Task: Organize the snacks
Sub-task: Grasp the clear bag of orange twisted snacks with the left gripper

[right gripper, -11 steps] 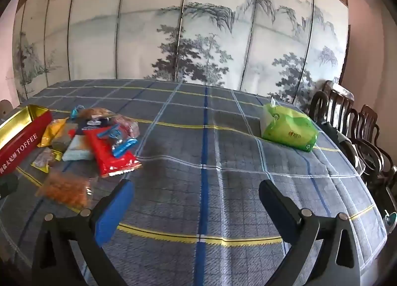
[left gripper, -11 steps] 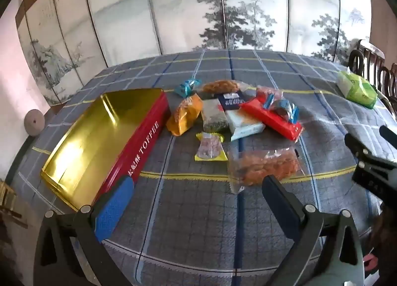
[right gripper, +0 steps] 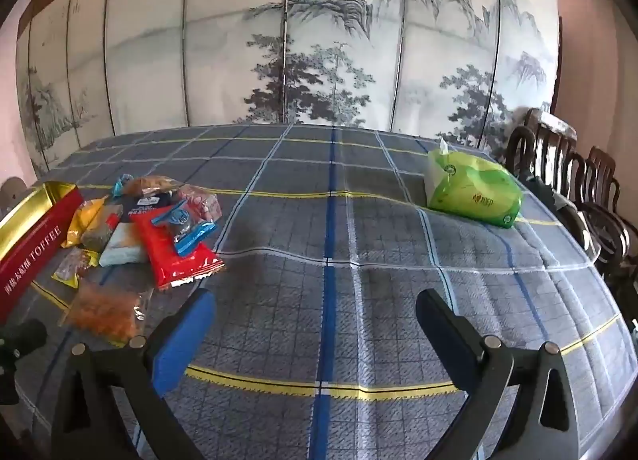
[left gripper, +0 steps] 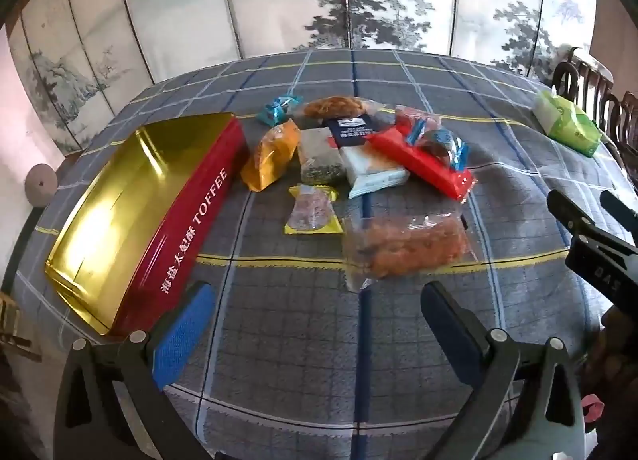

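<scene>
Orange snack bag (left gripper: pixel 406 248) on plaid cloth just beyond empty, wide-spread left gripper (left gripper: pixel 315 308).

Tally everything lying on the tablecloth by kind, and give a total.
Blue-wrapped sweets: 2
Other snack packets: 9
Toffee tin: 1
Tissue pack: 1
Total: 13

right tongs (right gripper: pixel 315 314) agape, snack pile (right gripper: pixel 159 228), toffee tin (right gripper: pixel 36 232)
</scene>
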